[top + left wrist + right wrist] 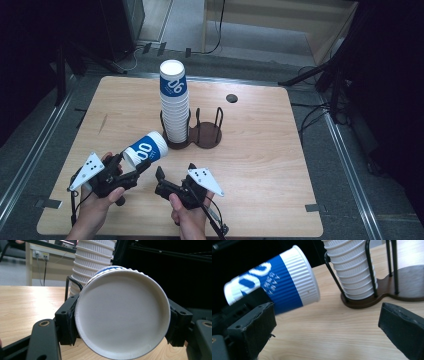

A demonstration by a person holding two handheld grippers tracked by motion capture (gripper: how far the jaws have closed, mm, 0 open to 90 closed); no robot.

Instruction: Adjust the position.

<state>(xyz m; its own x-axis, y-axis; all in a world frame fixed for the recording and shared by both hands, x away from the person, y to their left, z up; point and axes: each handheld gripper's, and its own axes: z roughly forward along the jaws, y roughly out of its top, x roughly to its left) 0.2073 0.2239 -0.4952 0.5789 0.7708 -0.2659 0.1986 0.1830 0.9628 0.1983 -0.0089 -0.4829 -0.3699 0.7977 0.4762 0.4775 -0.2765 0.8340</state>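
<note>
The tall stack of cups (pixel 174 102) in its wire holder (pixel 194 131) blocked the middle of the desk (pixel 260 150). The holder's right bay stood vacant. A sideways cup (pixel 145 149) hung just left of it; bare desk lay right and near.

The left gripper (pixel 131 169) clamps a blue-and-white cup (pixel 145 149) sideways above the table (pixel 260 165), near the cup stack (pixel 174 102).
</note>
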